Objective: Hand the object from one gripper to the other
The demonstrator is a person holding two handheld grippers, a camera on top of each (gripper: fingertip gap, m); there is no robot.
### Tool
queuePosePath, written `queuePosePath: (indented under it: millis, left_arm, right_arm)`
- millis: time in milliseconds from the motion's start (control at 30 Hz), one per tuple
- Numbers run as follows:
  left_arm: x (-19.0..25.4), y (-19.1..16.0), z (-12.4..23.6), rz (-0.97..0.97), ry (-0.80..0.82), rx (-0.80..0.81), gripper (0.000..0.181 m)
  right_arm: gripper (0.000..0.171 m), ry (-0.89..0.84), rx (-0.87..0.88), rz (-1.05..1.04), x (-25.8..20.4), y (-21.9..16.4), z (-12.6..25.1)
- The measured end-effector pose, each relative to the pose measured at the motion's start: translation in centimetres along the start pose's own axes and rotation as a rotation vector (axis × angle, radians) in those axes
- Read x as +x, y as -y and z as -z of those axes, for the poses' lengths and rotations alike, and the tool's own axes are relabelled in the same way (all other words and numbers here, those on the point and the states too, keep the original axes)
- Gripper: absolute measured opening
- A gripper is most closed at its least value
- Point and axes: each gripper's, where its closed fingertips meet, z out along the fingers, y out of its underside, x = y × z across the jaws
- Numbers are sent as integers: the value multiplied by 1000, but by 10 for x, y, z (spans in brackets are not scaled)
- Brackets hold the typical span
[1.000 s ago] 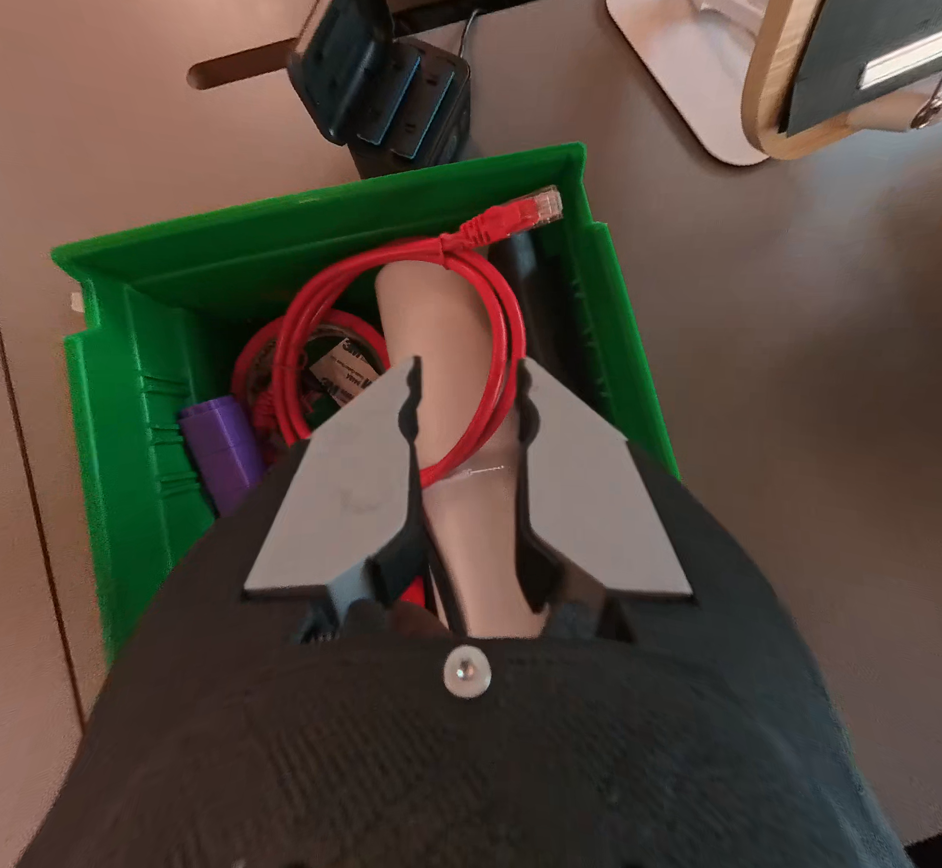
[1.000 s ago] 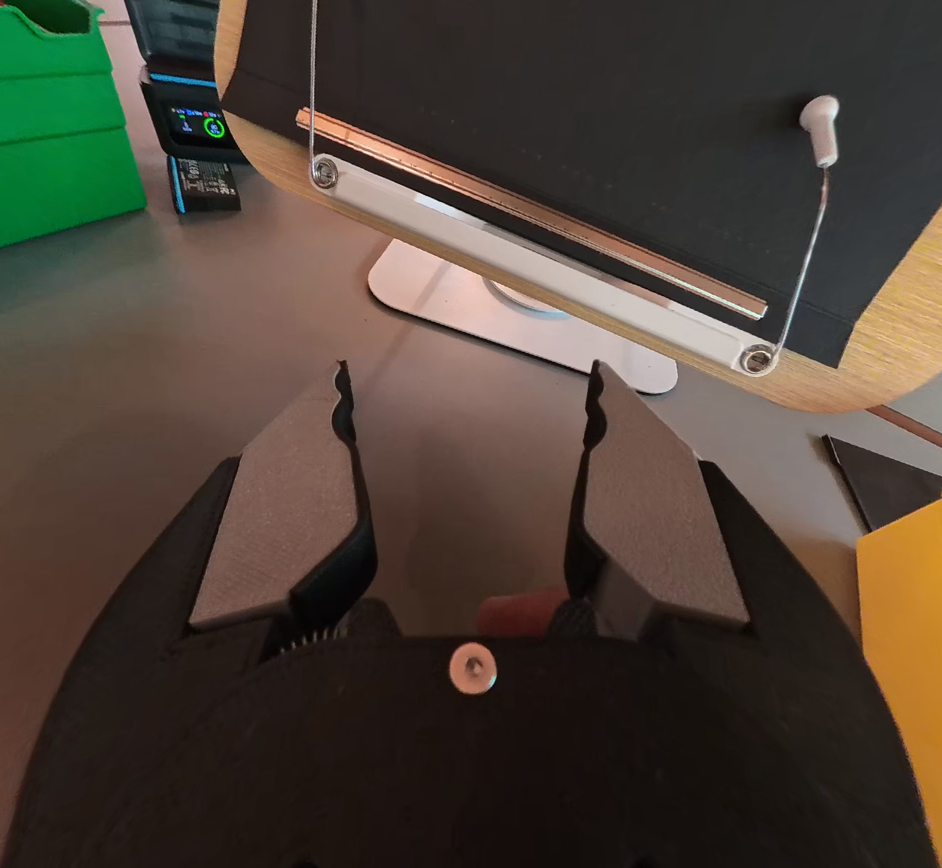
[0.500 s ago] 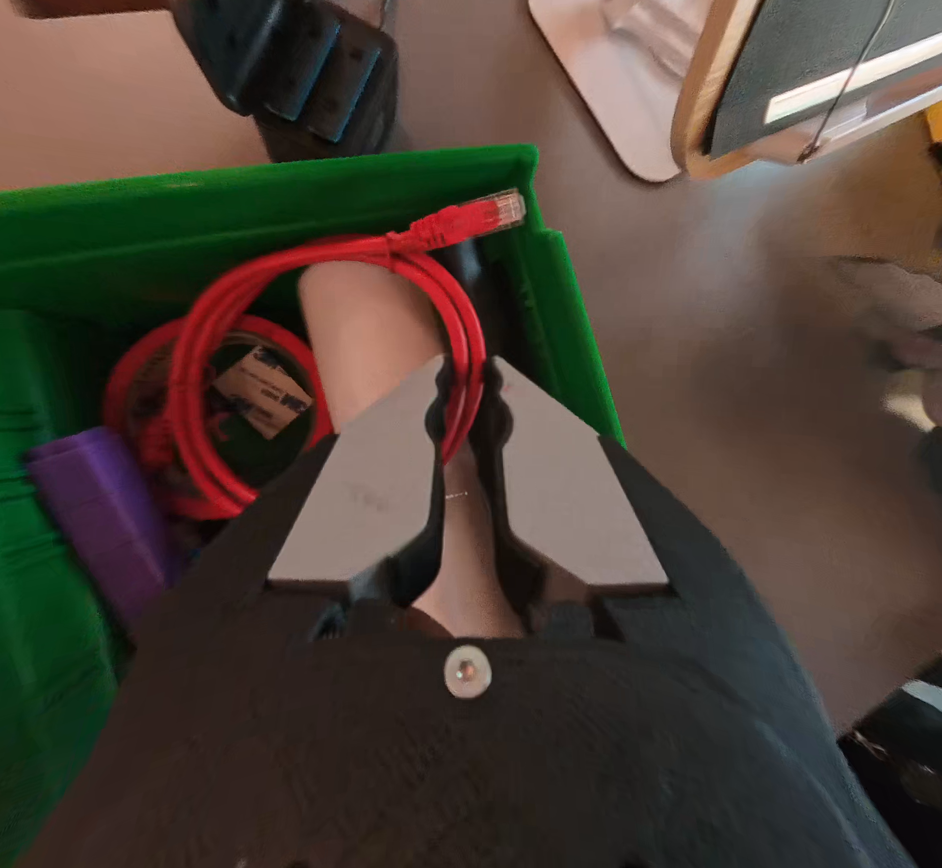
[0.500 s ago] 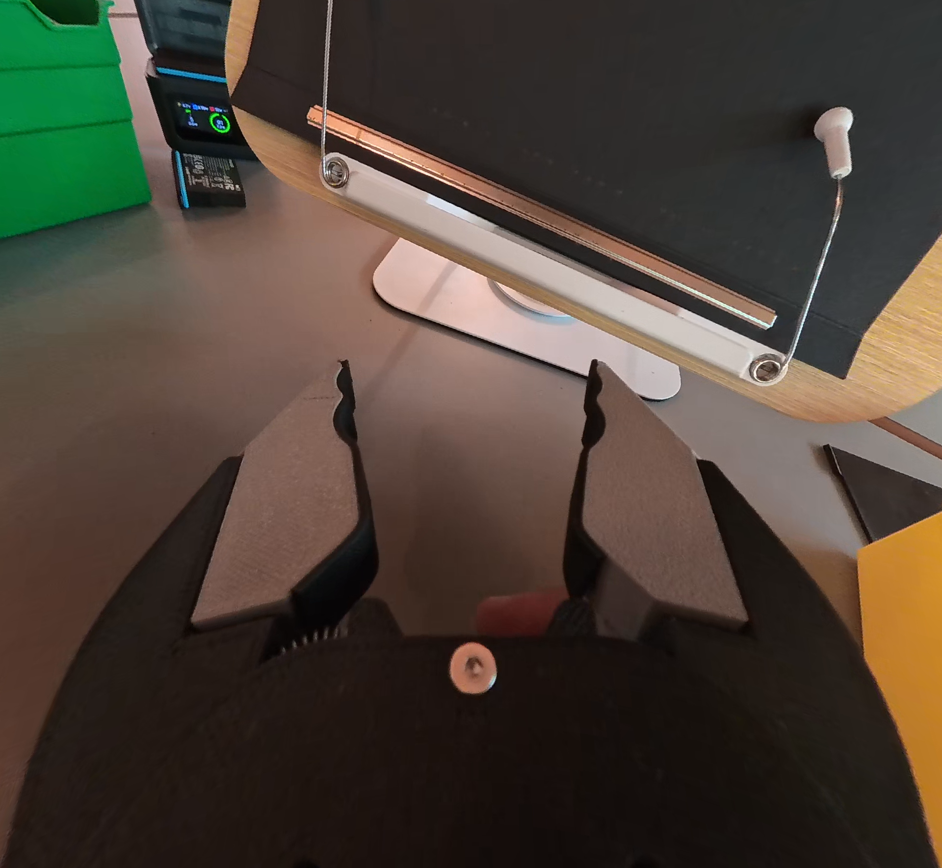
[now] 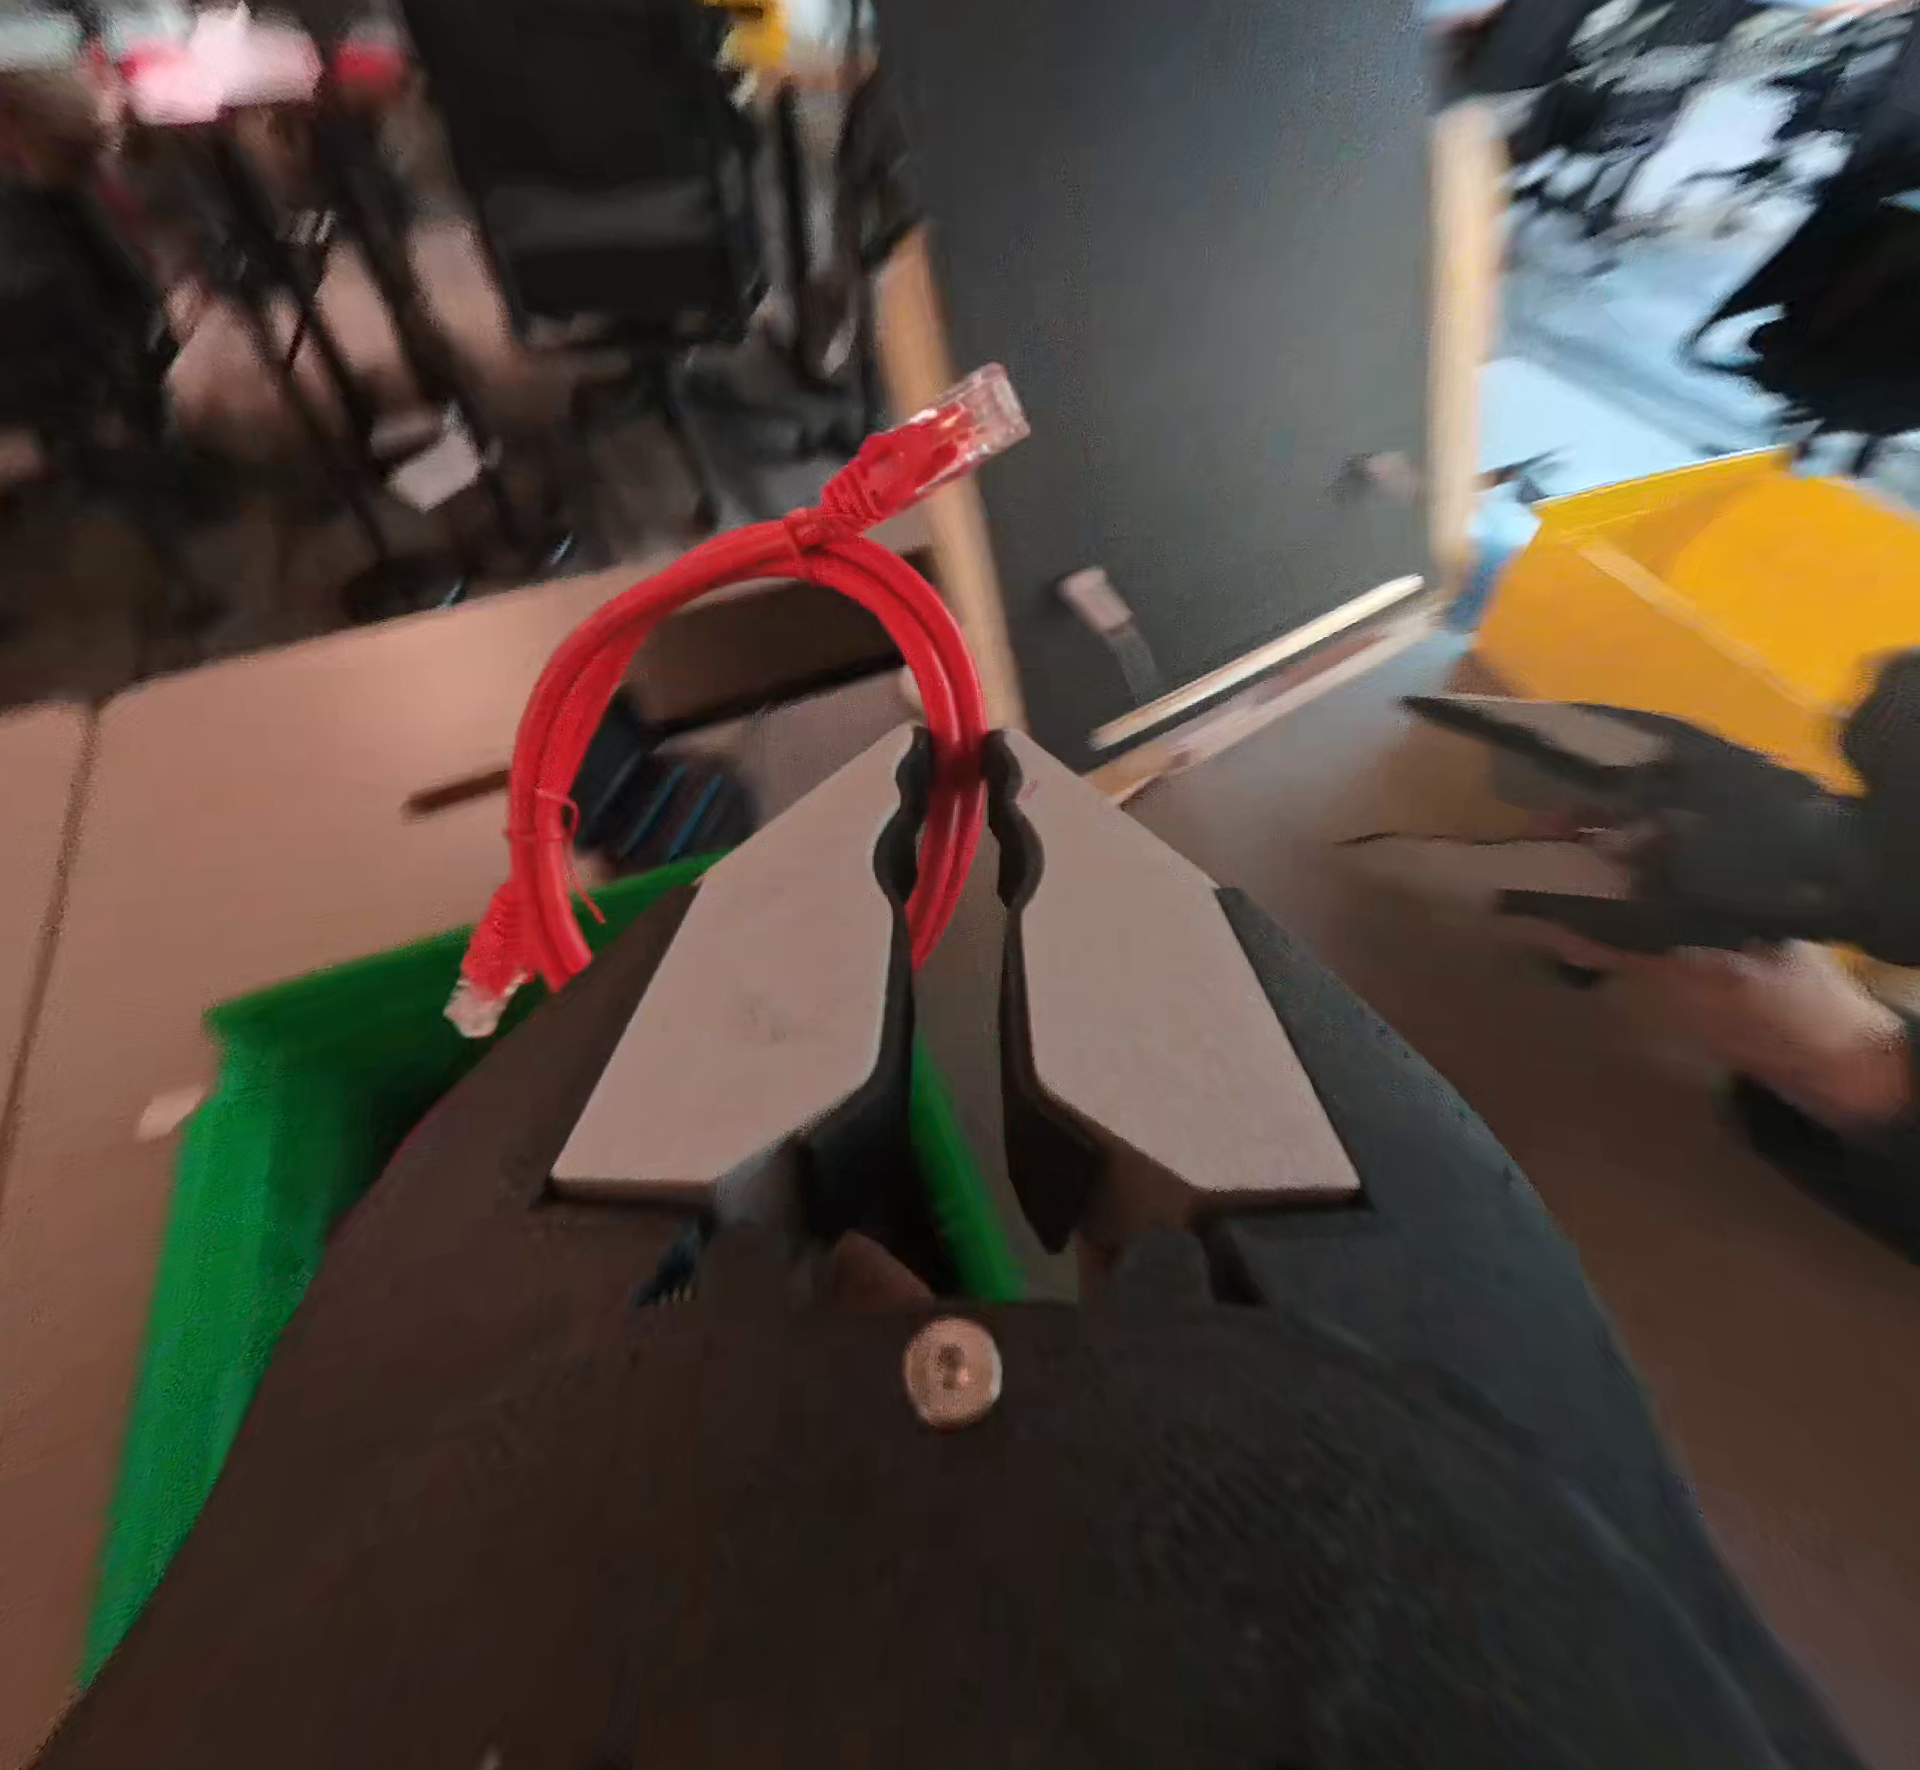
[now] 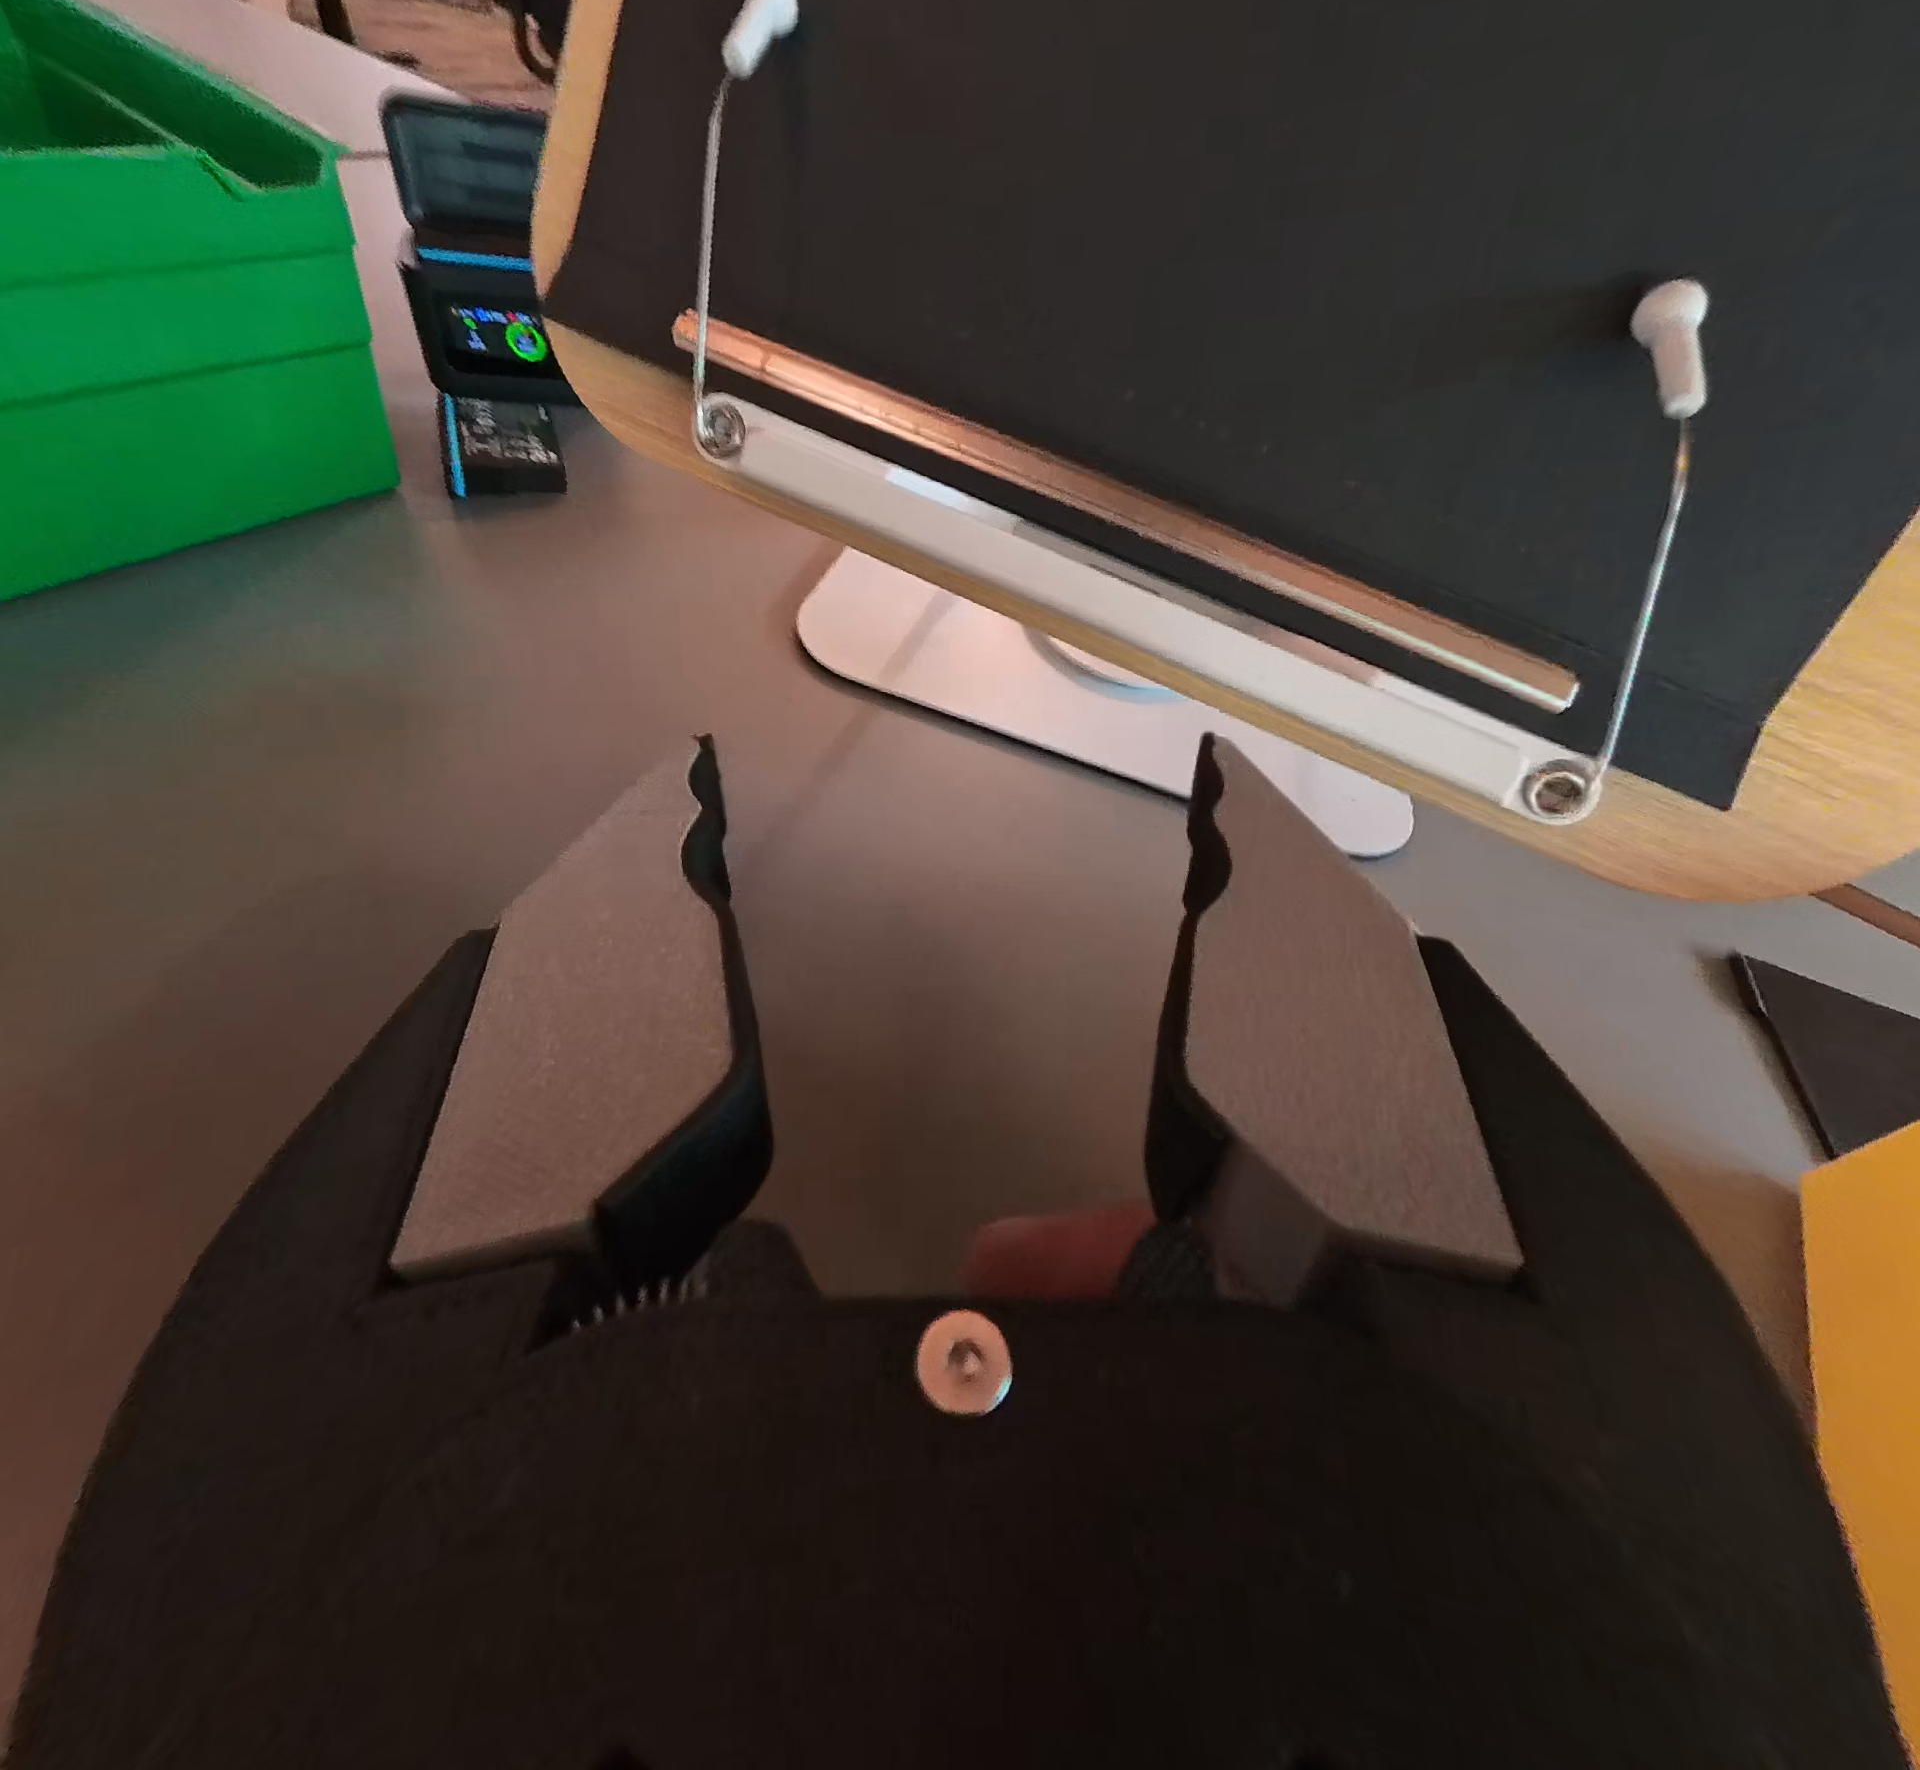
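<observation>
My left gripper [image 5: 951, 770] is shut on a coiled red network cable [image 5: 623, 681] and holds it up in the air above the green bin [image 5: 260, 1149]. The coil stands to the left of the fingers, with one clear plug at the top and one hanging at the lower left. My right gripper [image 6: 951, 775] is open and empty, low over the grey table [image 6: 312, 733]. It also shows in the left wrist view [image 5: 1558, 816], blurred at the right, apart from the cable.
A black board on a wooden-edged stand [image 6: 1247, 214] with a white base [image 6: 987, 671] stands close ahead of the right gripper. A small black device with a lit screen [image 6: 488, 338] sits beside the green bin [image 6: 156, 349]. A yellow bin [image 5: 1714, 598] stands at the right. Across from one pair of fingers to the other is roughly 30 centimeters.
My left gripper closed on the red cable in the green bin, then lifted it out and tilted up. My right gripper stayed open and moved slightly closer to the stand.
</observation>
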Motion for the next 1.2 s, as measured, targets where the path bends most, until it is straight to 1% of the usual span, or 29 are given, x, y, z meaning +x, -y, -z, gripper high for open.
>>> queuePosePath:
  millis: [67,100,133,233,300,333,400,433,500,600,667,733,800,833,867,900,933,1067,1133,1200]
  left_arm:
    - [60,13,11,-58,-137,94,9]
    - [87,13,15,-85,-199,121,8]
    - [110,12,18,-108,-244,142,8]
    - [168,8,24,-131,-393,192,8]
    - [197,8,25,-116,-505,230,8]
    - [205,8,23,-126,-528,256,8]
    - [215,3,15,-113,-584,302,8]
    - [223,1,13,-69,-670,326,7]
    - [236,-2,14,41,-874,368,7]
    - [243,-10,3,153,-1069,362,8]
    - [247,-17,-8,172,-1133,335,8]
    - [253,-28,-20,135,-1148,300,8]
    - [257,-37,-29,142,-1158,247,8]
    - [258,-39,-29,135,-1164,242,8]
    - [257,-41,-28,123,-1158,253,8]
    - [253,-42,-29,125,-1146,254,8]
    - [248,-43,-29,147,-1137,257,8]
    - [238,-42,-23,238,-1164,268,8]
    - [240,-48,-26,244,-1161,243,8]
    - [240,-53,-35,227,-1114,226,8]
  right_arm:
    - [89,77,57,-25,-6,11,5]
    - [87,151,91,-47,-14,18,9]
    - [86,228,120,-77,-21,24,14]
    - [93,397,195,-156,-29,40,29]
    - [94,582,263,-197,-41,53,50]
    - [95,654,295,-214,-44,59,61]
    - [94,756,346,-236,-46,68,79]
    - [95,778,364,-245,-44,71,84]
    - [97,770,389,-255,-37,74,87]
    - [97,740,370,-218,-33,67,82]
    - [96,739,350,-188,-34,61,79]
    - [91,755,340,-187,-35,58,78]
    - [76,734,328,-191,-31,54,72]
    - [57,696,312,-189,-25,51,67]
    - [32,651,294,-186,-17,47,61]
    - [18,622,296,-186,-11,45,58]
    - [12,616,318,-200,-6,47,59]
    - [12,698,376,-302,-3,58,70]
    - [8,647,368,-264,-1,57,67]
    - [6,553,338,-202,6,52,61]
